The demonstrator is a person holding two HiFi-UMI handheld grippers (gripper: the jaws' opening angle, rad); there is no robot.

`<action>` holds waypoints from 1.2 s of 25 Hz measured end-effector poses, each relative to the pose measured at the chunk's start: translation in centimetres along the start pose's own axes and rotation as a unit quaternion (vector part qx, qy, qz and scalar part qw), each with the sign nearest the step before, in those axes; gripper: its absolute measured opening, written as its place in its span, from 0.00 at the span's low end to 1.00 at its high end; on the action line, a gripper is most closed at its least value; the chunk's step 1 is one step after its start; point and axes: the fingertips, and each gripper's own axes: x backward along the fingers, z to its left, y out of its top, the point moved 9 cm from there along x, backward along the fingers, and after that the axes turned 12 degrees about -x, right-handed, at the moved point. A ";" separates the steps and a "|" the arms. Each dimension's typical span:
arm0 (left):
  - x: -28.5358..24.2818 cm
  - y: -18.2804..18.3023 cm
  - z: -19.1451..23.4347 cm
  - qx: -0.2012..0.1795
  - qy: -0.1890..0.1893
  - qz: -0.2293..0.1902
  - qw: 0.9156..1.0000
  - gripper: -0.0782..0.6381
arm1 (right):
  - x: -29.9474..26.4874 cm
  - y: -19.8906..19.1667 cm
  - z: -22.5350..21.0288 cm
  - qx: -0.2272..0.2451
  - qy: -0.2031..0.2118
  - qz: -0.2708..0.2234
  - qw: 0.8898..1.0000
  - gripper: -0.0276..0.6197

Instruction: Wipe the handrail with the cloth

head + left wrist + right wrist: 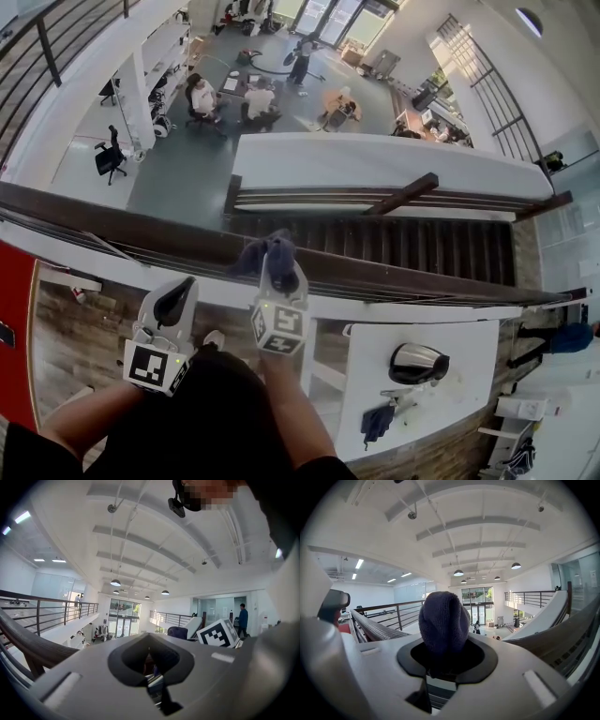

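At the lower left of the head view, the left gripper (176, 300) hangs just below the dark brown wooden handrail (112, 223). It is apart from the rail, with its jaws pressed together on nothing. At centre, the right gripper (279, 274) is clamped on a dark blue knitted cloth (266, 251), which sits bunched on top of the rail. The rail runs on toward the right edge, with a dark staircase (394, 246) beyond it.
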 end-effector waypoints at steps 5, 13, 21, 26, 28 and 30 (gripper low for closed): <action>-0.5 0.0 -0.5 -0.006 -0.012 0.000 1.000 0.11 | 0.4 0.2 -1.5 -0.009 -0.021 -0.005 1.000 0.21; -0.3 -0.1 -1.4 0.006 -0.008 -0.002 1.000 0.11 | 1.3 0.5 -2.9 0.002 -0.037 -0.022 0.999 0.21; 1.5 -0.5 0.6 0.022 0.024 0.006 0.999 0.11 | 1.2 0.3 2.4 0.014 0.019 -0.038 0.999 0.21; 4.0 -1.1 3.0 0.030 0.062 0.011 0.998 0.11 | -0.1 -0.8 7.4 0.020 0.086 -0.036 0.995 0.21; 5.1 -1.2 4.0 0.033 0.079 0.017 0.996 0.11 | -0.7 -1.4 9.1 0.019 0.110 -0.027 0.993 0.21; 6.2 -1.2 5.4 0.036 0.100 0.025 0.994 0.11 | -1.5 -2.0 11.0 0.022 0.134 -0.018 0.991 0.21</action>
